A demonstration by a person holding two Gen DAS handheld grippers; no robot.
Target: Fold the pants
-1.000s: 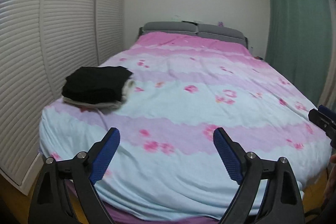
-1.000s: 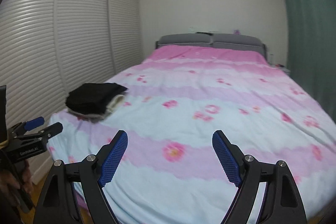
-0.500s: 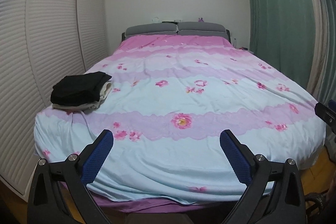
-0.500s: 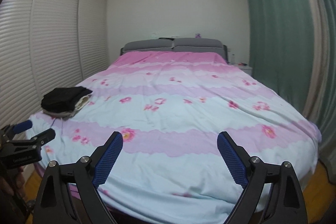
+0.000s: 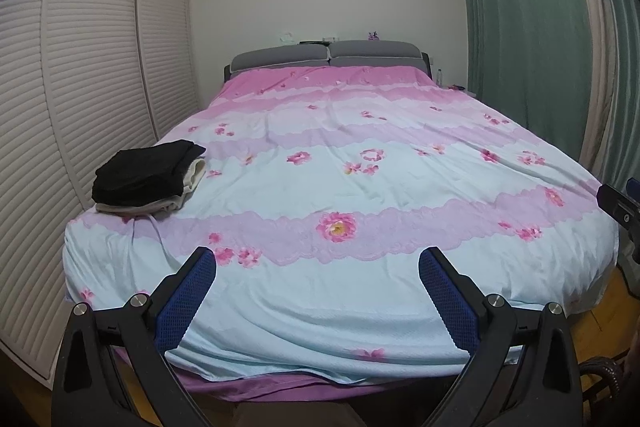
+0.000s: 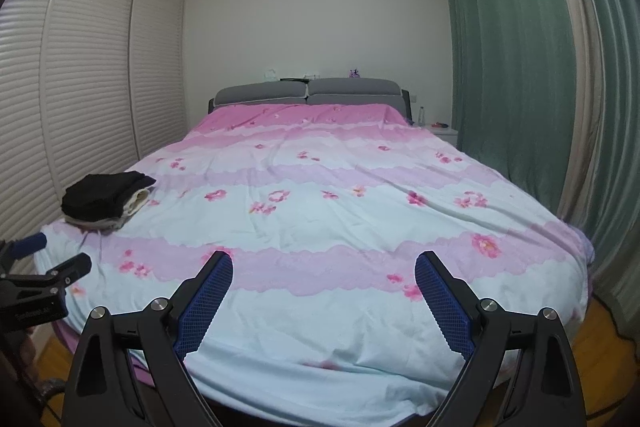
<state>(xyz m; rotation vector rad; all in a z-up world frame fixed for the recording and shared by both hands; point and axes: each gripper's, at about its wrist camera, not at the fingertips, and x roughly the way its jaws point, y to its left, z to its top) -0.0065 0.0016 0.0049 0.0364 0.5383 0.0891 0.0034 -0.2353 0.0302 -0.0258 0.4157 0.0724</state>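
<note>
both tongs (image 5: 318,269) (image 6: 324,273) released, empty — folded black pants (image 5: 140,173) top stack, lower garments mostly hidden.

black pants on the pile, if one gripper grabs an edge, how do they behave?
Black pants look soft and folded, so they would likely droop and unfold. They lie on a pale garment, which might drag along. Probably light.

both views foot-end, facing bed (image 5: 360,187)

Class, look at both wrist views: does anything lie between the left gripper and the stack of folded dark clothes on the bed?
Nothing visible does. Only bare bedspread separates the open left gripper from the clothes stack.
</note>
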